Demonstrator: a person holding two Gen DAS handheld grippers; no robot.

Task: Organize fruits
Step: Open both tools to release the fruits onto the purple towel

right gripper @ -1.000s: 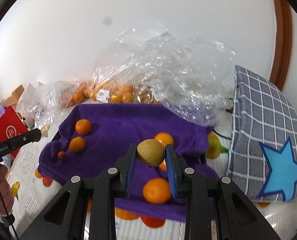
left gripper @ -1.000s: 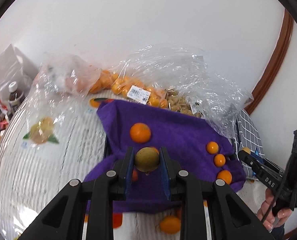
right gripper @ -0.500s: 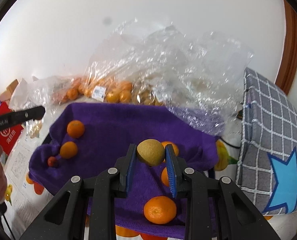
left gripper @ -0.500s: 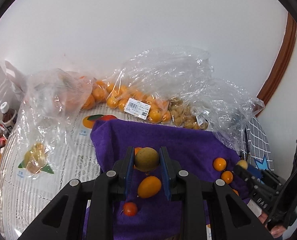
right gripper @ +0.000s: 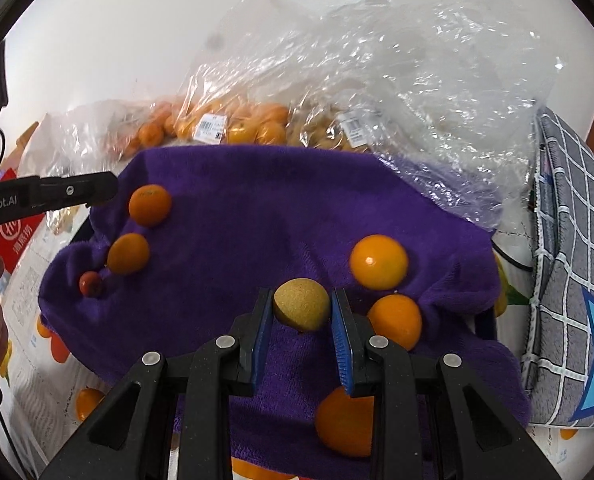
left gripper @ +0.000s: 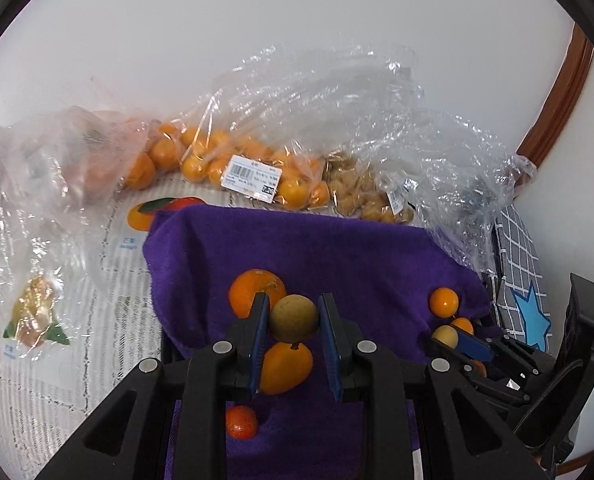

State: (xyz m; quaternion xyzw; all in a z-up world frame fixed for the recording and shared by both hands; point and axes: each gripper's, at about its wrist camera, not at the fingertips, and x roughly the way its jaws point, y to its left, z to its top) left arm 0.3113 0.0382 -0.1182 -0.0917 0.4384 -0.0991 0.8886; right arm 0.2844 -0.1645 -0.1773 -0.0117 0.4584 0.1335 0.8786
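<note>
My left gripper [left gripper: 293, 318] is shut on a small brownish-yellow round fruit [left gripper: 294, 317] above the left part of a purple towel [left gripper: 337, 248]. Under it lie an orange [left gripper: 253, 288], an oval orange fruit [left gripper: 287, 366] and a small red fruit [left gripper: 241, 422]. My right gripper [right gripper: 301, 310] is shut on a similar brownish-yellow fruit [right gripper: 301, 309] above the towel's right part [right gripper: 257, 216]. Oranges [right gripper: 379, 262] [right gripper: 395, 320] [right gripper: 343, 424] lie beside it. The right gripper also shows in the left wrist view [left gripper: 453, 338].
Clear plastic bags of oranges [left gripper: 217, 160] and small brown fruits [left gripper: 361, 196] lie behind the towel by the white wall. A grey checked bag with a blue star [right gripper: 573, 280] stands at the right. A fruit-print tablecloth [left gripper: 57, 320] covers the table.
Both grippers have moved forward and lower over the towel, each still holding its fruit. The fruits on the towel now look closer.
</note>
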